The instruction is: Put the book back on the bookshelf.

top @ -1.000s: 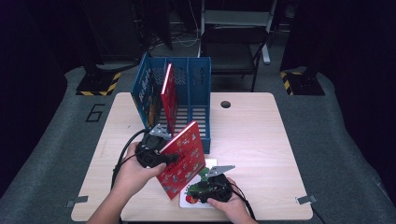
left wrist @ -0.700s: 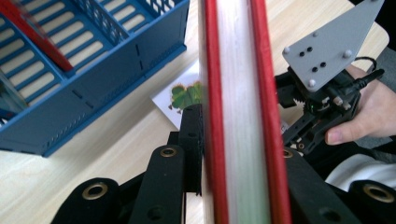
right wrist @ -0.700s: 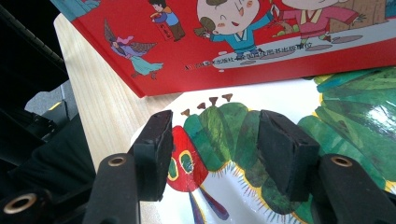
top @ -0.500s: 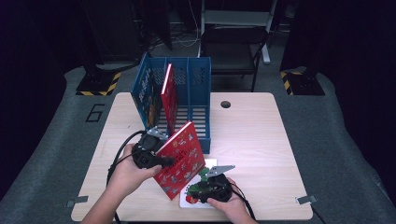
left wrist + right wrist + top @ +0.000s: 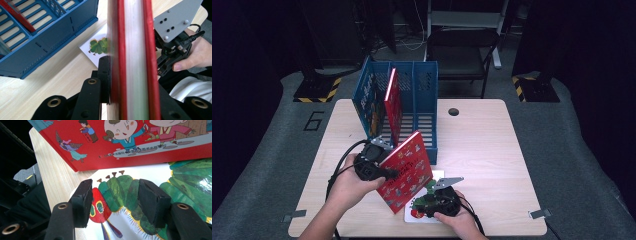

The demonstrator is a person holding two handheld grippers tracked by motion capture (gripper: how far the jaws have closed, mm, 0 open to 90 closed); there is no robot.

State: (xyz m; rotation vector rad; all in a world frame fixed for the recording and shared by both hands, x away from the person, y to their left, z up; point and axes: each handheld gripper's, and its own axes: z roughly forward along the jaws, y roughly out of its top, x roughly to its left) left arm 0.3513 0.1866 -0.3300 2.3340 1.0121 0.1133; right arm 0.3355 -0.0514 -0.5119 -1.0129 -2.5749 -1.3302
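Since the earlier frame the red book (image 5: pixel 406 171) is lifted slightly higher by the left gripper (image 5: pixel 377 167) – clamped on its edge, near the blue rack (image 5: pixel 424 107) – while the right gripper (image 5: pixel 113 195) is held open over the caterpillar book (image 5: pixel 150 225); the cover's writing cannot be read.

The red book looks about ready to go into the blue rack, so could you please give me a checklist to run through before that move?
1. Left gripper clamped on the red book: ok, jaws press both covers.
2. Book lifted off the table: cannot tell; it is tilted, and its lower corner is near the surface.
3. Free slot in the blue rack: ok, the right compartment is empty.
4. Other red book out of the way: ok, it leans in the middle compartment.
5. Right gripper clear of the book: ok, open over the caterpillar book.
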